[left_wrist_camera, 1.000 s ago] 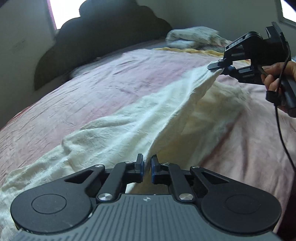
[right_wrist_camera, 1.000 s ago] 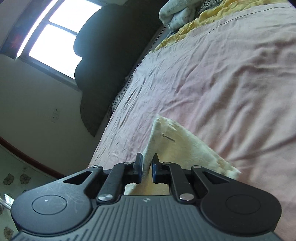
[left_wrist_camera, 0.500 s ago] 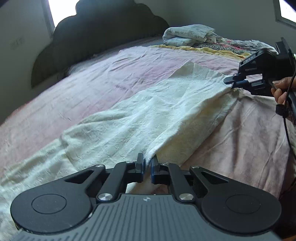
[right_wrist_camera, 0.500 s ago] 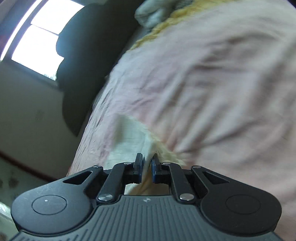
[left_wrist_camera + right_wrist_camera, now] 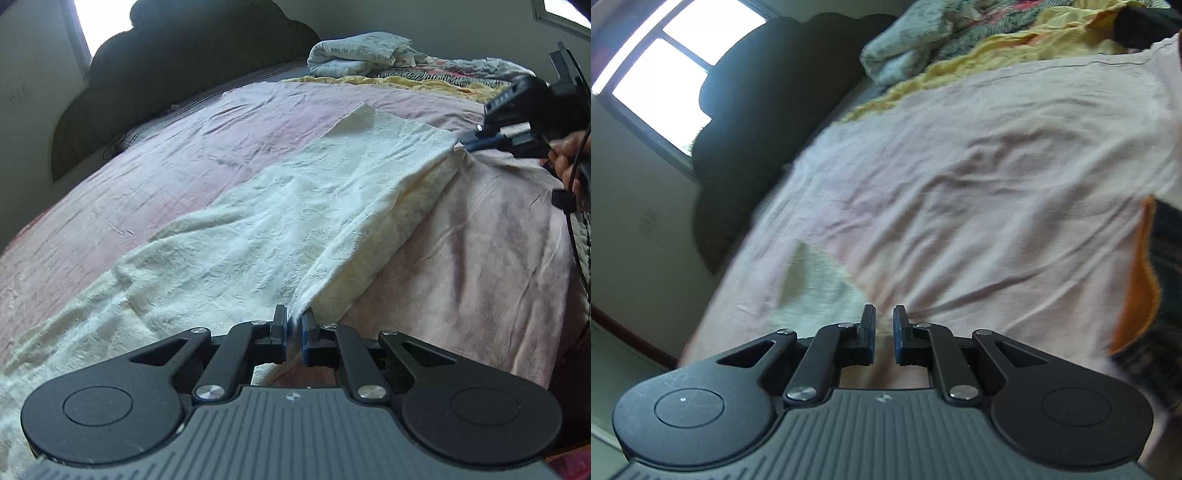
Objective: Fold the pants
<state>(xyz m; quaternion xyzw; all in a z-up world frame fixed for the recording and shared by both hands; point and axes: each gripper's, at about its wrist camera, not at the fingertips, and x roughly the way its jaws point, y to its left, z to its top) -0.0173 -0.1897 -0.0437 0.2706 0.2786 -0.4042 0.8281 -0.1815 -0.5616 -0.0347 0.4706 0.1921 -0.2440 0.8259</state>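
Note:
The cream pants (image 5: 280,221) lie folded lengthwise on the pink bedsheet (image 5: 480,258). My left gripper (image 5: 294,325) is shut on the pants' near edge. In the left wrist view my right gripper (image 5: 469,142) sits low at the pants' far corner, and I cannot tell whether it touches the cloth. In the right wrist view, which is blurred, the right gripper (image 5: 884,325) has its jaws slightly apart with nothing between them; a corner of the pants (image 5: 816,280) lies just ahead to the left on the sheet (image 5: 979,206).
A dark headboard (image 5: 177,74) stands at the far side. A pile of crumpled bedding (image 5: 362,51) and a yellow cloth (image 5: 424,83) lie at the far right. A window (image 5: 665,74) is in the wall. An orange-edged cloth (image 5: 1141,280) hangs at the right.
Both grippers lowered the raised fold of the pants onto the bed. The right gripper let go of the far corner and is pulling away. The left still holds.

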